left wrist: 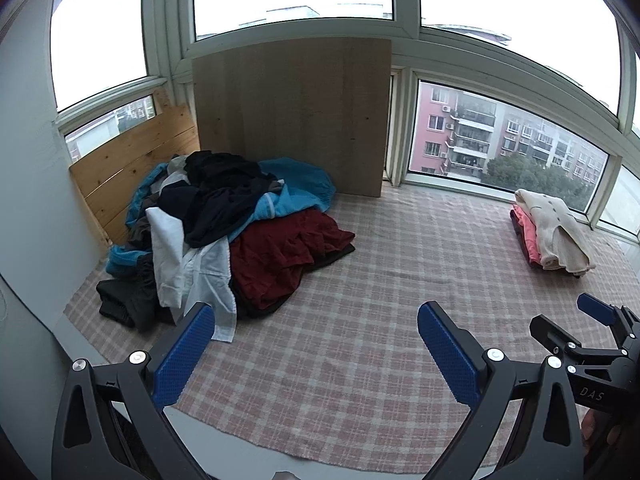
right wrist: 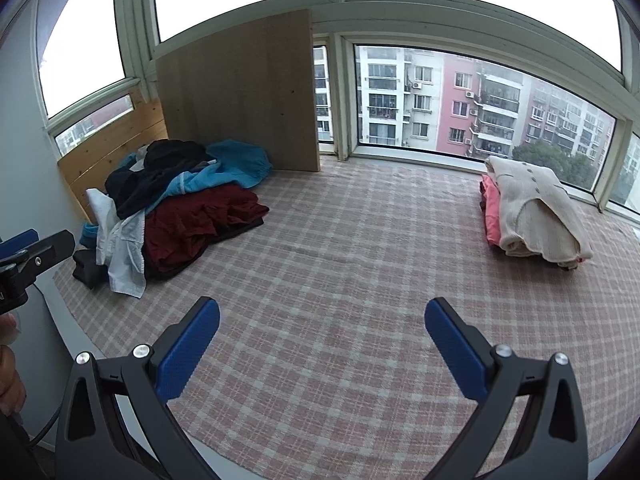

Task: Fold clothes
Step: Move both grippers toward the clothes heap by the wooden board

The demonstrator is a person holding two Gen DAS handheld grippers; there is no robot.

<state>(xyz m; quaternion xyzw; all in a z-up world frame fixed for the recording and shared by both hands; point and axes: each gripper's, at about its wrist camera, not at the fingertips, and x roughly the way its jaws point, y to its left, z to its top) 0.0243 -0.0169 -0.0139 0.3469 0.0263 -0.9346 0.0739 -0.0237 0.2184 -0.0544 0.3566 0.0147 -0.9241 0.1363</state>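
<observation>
L gripper (left wrist: pixel 316 344) and R gripper (right wrist: pixel 322 340) both spread wide, holding nothing, hovering over checked cloth (left wrist: pixel 360 320) at frame bottom. Unfolded pile (left wrist: pixel 216 224) mid-left by wood boards; folded stack (left wrist: pixel 548 232) far right near window. Step, as I read it: between garments, w/ pile left to fold. Next grab likely needs reach up-left to pile edge, e.g. white shirt (left wrist: pixel 192 276). Lots of open room center; cloth front edge close below grippers.
</observation>
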